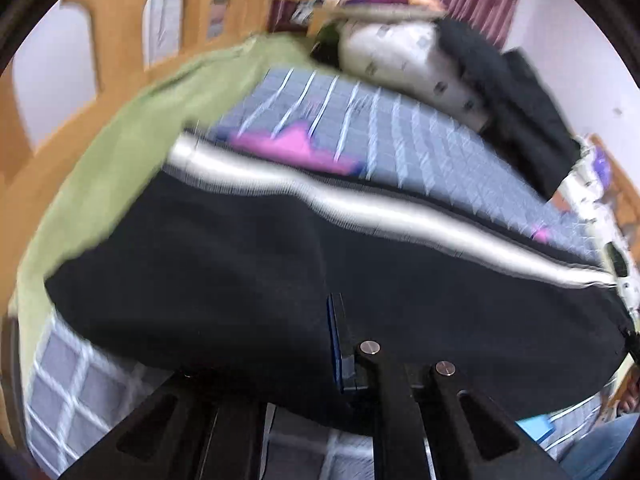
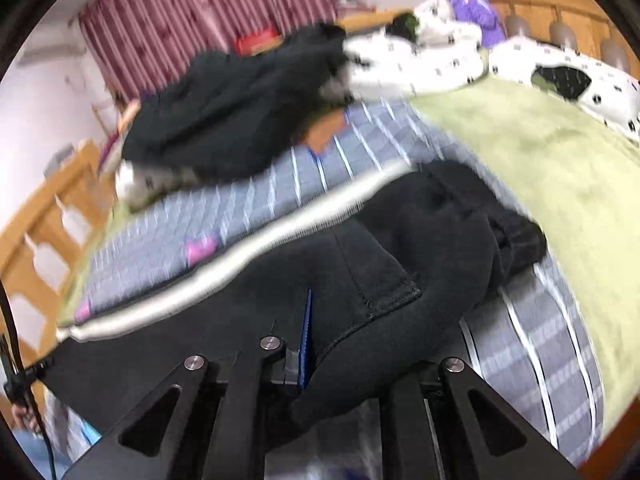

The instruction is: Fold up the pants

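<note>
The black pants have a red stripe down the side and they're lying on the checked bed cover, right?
Not quite. The stripe on the black pants is white, not red; the left wrist view shows it running along the edge of the leg, and the right wrist view shows it too. The rest is right: the pants lie on the checked bed cover.

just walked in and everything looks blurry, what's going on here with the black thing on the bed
A person is folding black pants with a white side stripe on a bed with a grey checked sheet. Each hand holds a gripper, and both the left gripper and the right gripper appear clamped on the fabric's near edge. Motion blur suggests the pants are mid-move. A green blanket and other clothes lie behind.
</note>
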Motion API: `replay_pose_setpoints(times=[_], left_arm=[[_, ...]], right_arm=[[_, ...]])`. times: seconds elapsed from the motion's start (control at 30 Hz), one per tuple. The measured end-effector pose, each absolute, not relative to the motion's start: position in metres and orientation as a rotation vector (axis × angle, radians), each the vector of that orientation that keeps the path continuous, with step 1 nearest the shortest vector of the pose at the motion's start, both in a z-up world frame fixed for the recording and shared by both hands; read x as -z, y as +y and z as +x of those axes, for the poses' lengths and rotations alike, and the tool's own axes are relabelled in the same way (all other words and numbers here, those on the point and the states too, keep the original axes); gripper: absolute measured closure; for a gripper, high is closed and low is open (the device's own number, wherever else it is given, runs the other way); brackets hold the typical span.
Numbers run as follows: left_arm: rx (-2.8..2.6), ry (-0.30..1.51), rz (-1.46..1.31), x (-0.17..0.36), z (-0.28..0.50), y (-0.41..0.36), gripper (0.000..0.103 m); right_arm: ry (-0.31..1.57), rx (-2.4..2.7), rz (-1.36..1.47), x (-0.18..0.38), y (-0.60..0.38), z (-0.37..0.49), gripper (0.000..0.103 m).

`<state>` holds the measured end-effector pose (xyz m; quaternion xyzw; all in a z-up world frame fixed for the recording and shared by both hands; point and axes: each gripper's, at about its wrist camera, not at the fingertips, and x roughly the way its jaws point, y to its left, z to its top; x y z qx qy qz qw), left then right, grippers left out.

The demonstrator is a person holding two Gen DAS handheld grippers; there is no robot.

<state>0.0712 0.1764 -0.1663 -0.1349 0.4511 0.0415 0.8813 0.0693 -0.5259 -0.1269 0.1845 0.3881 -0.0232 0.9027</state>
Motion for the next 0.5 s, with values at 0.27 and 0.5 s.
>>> replay_pose_setpoints(times=[0.27, 0.5], left_arm=[[-0.153, 0.994, -0.391, 0.19, 0.074, 0.185, 0.043], [-0.204, 0.966, -0.297, 0.188, 0.046, 0.176, 0.033]], right_arm=[[0.891, 0.101, 0.367, 0.163, -0.539, 0.042, 0.063], [0.751, 0.153, 0.612, 0.162, -0.597, 0.05, 0.02]])
